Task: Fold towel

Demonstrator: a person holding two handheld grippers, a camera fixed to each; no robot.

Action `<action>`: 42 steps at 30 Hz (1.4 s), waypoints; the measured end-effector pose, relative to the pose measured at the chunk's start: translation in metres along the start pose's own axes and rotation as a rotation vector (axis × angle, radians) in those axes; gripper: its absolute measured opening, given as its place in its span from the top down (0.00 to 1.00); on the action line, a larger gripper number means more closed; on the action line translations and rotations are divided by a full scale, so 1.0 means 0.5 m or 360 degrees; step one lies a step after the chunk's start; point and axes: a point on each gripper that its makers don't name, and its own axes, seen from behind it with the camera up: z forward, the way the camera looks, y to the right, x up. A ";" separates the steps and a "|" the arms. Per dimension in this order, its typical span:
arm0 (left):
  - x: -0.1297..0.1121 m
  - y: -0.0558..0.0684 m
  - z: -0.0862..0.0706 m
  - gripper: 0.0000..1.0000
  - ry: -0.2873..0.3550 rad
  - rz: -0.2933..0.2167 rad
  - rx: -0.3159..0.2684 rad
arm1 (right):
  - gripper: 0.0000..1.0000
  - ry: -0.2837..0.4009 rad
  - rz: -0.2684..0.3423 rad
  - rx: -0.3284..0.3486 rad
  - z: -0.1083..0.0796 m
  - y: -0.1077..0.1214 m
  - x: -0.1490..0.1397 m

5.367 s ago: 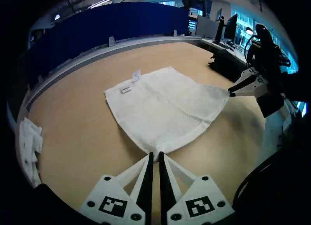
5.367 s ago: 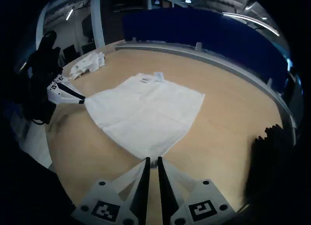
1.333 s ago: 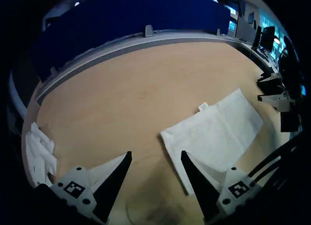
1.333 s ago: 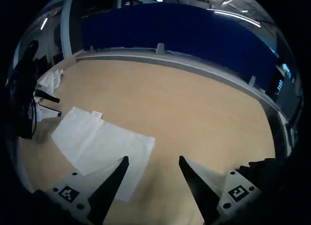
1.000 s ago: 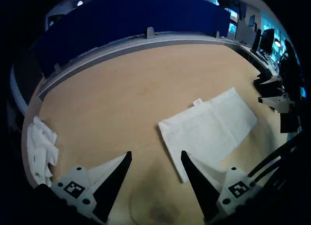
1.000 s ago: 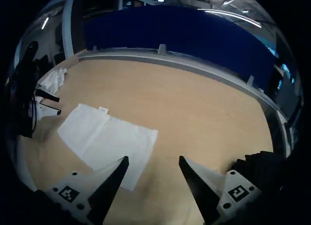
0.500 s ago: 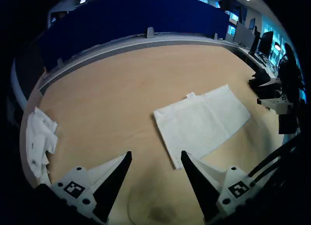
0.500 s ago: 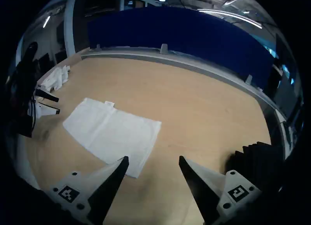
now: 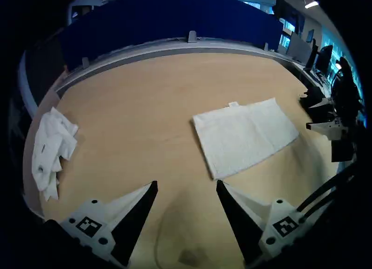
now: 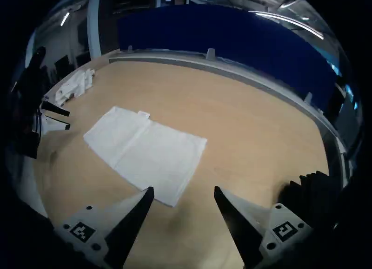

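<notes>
Both the left gripper and the right gripper hang with jaws spread over the worktop, where the half-folded towel lies flat; pinching matching corners squarely should keep its edges aligned.

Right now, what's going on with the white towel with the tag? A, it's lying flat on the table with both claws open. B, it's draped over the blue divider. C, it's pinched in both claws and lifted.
A: the towel lies flat and folded on the wooden table, and the left claw and the right claw both stand open, gripping nothing.
</notes>
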 end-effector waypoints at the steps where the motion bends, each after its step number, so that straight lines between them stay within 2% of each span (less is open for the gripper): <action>1: -0.009 -0.002 -0.006 0.06 -0.0002 -0.0015 0.0009 | 0.00 -0.0006 -0.0013 0.0013 0.001 -0.004 -0.003; 13: -0.119 -0.027 -0.090 0.06 -0.0037 -0.0196 0.0126 | 0.01 -0.0102 -0.0205 0.0168 0.021 -0.044 -0.048; 21: -0.163 -0.036 -0.119 0.06 -0.0058 -0.0282 0.0170 | 0.21 -0.0156 -0.0216 0.0222 0.048 -0.049 -0.071; 28: -0.171 -0.033 -0.129 0.06 -0.0059 -0.0297 0.0173 | 0.32 -0.0203 -0.0231 0.0236 0.057 -0.049 -0.095; 32: -0.172 -0.030 -0.130 0.06 -0.0061 -0.0297 0.0170 | 0.46 -0.0208 -0.0238 0.0248 0.059 -0.052 -0.102; 36: -0.171 -0.028 -0.129 0.06 -0.0063 -0.0293 0.0168 | 0.70 -0.0200 -0.0239 0.0238 0.062 -0.049 -0.100; 40: -0.169 -0.026 -0.129 0.06 -0.0062 -0.0293 0.0165 | 0.77 -0.0196 -0.0239 0.0247 0.063 -0.051 -0.099; 42: -0.169 -0.024 -0.129 0.06 -0.0062 -0.0293 0.0163 | 0.85 -0.0198 -0.0238 0.0252 0.064 -0.052 -0.099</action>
